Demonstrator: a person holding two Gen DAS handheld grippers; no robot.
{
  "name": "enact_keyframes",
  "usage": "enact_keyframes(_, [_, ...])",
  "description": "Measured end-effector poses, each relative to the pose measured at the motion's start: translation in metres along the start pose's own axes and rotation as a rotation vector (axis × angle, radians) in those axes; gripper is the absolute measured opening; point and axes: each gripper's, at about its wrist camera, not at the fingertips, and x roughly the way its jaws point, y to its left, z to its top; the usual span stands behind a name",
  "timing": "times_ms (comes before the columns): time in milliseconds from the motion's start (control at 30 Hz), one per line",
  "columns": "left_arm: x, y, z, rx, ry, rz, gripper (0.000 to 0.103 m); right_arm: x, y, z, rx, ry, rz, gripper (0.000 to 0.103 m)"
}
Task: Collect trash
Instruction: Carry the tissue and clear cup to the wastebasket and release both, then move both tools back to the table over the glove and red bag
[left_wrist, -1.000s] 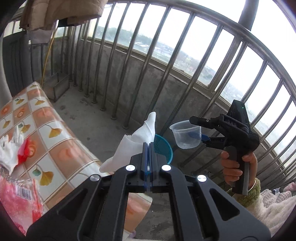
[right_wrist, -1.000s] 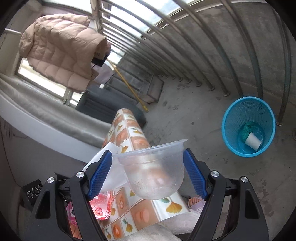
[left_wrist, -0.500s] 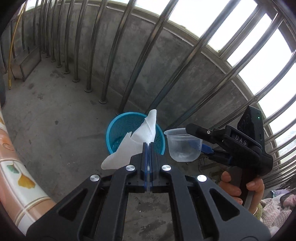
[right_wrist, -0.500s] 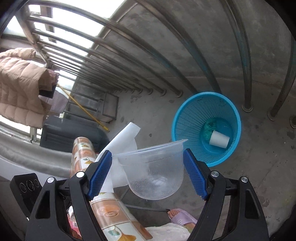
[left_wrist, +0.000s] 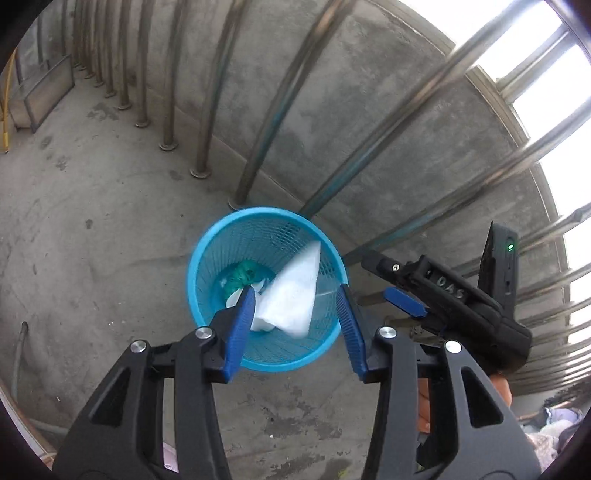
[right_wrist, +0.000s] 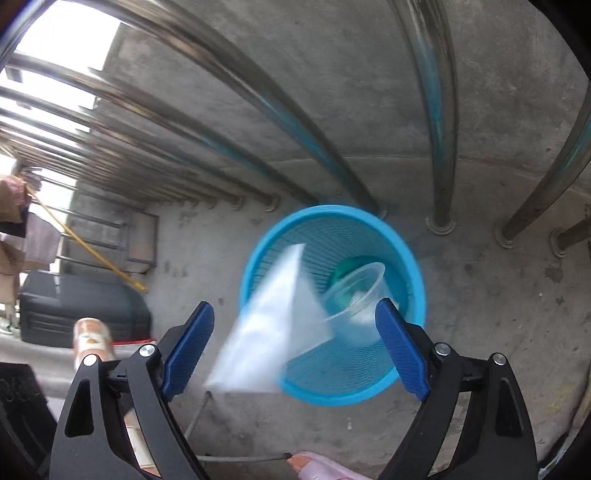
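White tissue (left_wrist: 291, 295) falls free between left tongs (left_wrist: 297, 325), over basket (left_wrist: 207, 258).

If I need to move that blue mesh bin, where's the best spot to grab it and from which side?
Grip the blue bin by its solid top rim, coming straight down on the near edge. The rim is thick and open all round, while the mesh wall tapers downward and railing bars crowd the far side.

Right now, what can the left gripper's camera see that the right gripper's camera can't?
Only the left wrist view shows the right gripper from outside, jaws open and empty. Only the right wrist view shows the clear plastic cup tipped inside the bin, and a yellow stick. Both show the blue bin, the white tissue falling into it, and the railing bars.
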Motion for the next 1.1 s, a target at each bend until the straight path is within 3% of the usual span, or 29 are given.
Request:
enact_keyframes(200, [-0.039, 0.0, -0.005, 0.006, -0.089, -0.002, 0.051, -0.016, -0.003, -0.013, -0.038, -0.054, -0.009, 0.088])
enact_keyframes(367, [-0.096, -0.01, -0.016, 0.037, -0.173, 0.025, 0.056, -0.045, 0.018, -0.028, -0.129, -0.11, -0.035, 0.088])
enact_keyframes(600, [-0.198, -0.013, -0.051, 0.049, -0.299, 0.101, 0.066, -0.109, 0.09, -0.06, -0.359, -0.255, -0.097, 0.097])
enact_keyframes(800, [-0.295, 0.011, -0.111, -0.009, -0.417, 0.186, 0.07, -0.163, 0.167, -0.118, -0.683, -0.381, -0.125, 0.097])
enact_keyframes(933, [-0.355, 0.038, -0.165, -0.07, -0.474, 0.259, 0.071, -0.18, 0.206, -0.169, -0.886, -0.367, -0.041, 0.097])
enact_keyframes(1100, [-0.431, 0.069, -0.228, -0.128, -0.567, 0.326, 0.071, -0.2, 0.247, -0.225, -1.026, -0.303, 0.103, 0.097])
